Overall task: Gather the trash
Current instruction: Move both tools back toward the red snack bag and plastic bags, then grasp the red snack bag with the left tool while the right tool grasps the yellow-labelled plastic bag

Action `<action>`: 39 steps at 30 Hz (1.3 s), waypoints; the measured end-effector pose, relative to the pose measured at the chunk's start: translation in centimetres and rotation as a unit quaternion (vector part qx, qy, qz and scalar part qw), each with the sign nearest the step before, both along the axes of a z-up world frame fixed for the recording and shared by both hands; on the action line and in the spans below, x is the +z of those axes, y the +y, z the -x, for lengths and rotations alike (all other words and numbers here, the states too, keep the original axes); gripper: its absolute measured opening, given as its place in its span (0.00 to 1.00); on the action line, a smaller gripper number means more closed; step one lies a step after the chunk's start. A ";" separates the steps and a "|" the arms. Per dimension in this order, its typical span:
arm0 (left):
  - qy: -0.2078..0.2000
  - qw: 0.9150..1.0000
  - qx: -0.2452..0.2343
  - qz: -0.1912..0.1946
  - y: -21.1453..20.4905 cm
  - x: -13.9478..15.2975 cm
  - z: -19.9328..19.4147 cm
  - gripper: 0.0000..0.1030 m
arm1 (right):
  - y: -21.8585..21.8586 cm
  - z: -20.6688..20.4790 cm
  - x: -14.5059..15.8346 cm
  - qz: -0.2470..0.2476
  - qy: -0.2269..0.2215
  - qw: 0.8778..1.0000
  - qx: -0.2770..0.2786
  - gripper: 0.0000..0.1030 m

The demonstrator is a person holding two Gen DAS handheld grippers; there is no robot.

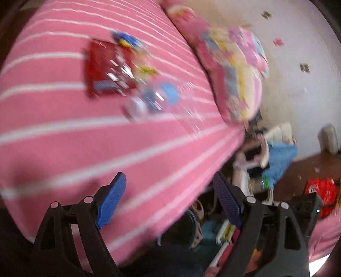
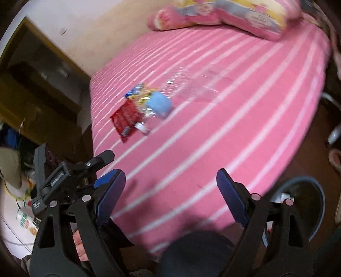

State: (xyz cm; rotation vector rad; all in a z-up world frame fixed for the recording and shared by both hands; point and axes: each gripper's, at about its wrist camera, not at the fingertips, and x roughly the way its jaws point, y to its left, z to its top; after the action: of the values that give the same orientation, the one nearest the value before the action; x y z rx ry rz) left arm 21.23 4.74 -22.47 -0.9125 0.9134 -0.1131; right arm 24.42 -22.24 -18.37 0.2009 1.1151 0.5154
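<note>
Trash lies on a pink striped bed [image 1: 64, 132]: a red wrapper [image 1: 104, 70], a blue and yellow wrapper [image 1: 127, 42], and a clear plastic bottle with a blue label [image 1: 162, 98]. In the right wrist view the same red wrapper [image 2: 125, 119], colourful wrapper [image 2: 138, 93] and bottle [image 2: 168, 100] lie on the bed [image 2: 234, 127]. My left gripper [image 1: 170, 198] is open and empty, near the bed's edge, well short of the trash. My right gripper [image 2: 170, 187] is open and empty above the bed's near edge. The left gripper also shows in the right wrist view [image 2: 93, 162]. Both views are blurred.
A patterned pillow [image 1: 234, 70] lies at the head of the bed; it also shows in the right wrist view [image 2: 245, 15]. A dark round bin [image 2: 302, 204] stands on the floor beside the bed. Clutter [image 1: 266, 166] and a red bag [image 1: 321, 191] lie on the floor. A wooden cabinet [image 2: 32, 85] stands left.
</note>
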 end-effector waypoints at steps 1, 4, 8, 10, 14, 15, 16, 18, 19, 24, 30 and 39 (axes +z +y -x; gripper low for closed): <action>-0.001 1.000 0.010 -0.001 1.2 -0.1 -0.1 0.79 | 1.6 -0.7 0.2 0.005 -0.006 1.000 0.011 0.84; -0.001 0.999 0.037 -0.006 5.2 -0.6 -1.0 0.79 | 5.3 -2.7 0.5 0.015 -0.022 0.999 0.039 0.84; 0.001 0.998 0.059 -0.025 9.0 -1.4 -3.4 0.79 | 10.2 -5.8 0.3 0.027 -0.034 0.997 0.069 0.84; 0.001 0.998 0.064 -0.029 10.2 -1.9 -4.7 0.79 | 12.8 -7.9 -0.1 0.034 -0.036 0.995 0.082 0.84; 0.005 0.998 0.060 -0.037 11.7 -3.3 -7.8 0.79 | 16.8 -11.5 -1.1 0.052 -0.040 0.993 0.102 0.84; 0.007 0.997 0.056 -0.048 11.8 -3.6 -8.7 0.79 | 17.7 -12.4 -1.4 0.062 -0.042 0.991 0.109 0.84; 0.012 0.997 0.053 -0.061 11.8 -4.1 -9.6 0.79 | 19.0 -13.5 -1.8 0.077 -0.044 0.989 0.116 0.84; 0.017 0.996 0.047 -0.072 11.9 -4.9 -11.2 0.79 | 20.7 -15.2 -2.4 0.092 -0.047 0.987 0.126 0.84; 0.020 0.996 0.044 -0.079 11.9 -5.2 -11.8 0.79 | 21.8 -16.3 -3.0 0.108 -0.050 0.984 0.131 0.84; 0.018 0.992 0.018 -0.121 11.0 -5.4 -14.2 0.58 | 25.1 -20.3 -7.1 0.167 -0.022 0.975 0.147 0.84; 0.023 0.995 0.010 -0.094 11.5 -6.0 -14.2 0.07 | 25.9 -21.9 -11.4 0.177 0.029 0.970 0.165 0.70; -0.007 0.997 0.054 -0.049 13.0 -4.4 -10.7 0.04 | 23.7 -21.1 -9.8 0.130 0.027 0.979 0.155 0.44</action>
State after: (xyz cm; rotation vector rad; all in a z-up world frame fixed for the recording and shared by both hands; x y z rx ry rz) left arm 31.96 17.70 -26.88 -0.8675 0.8473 0.0168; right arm 45.47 1.46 -28.14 -0.1910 1.2632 0.6356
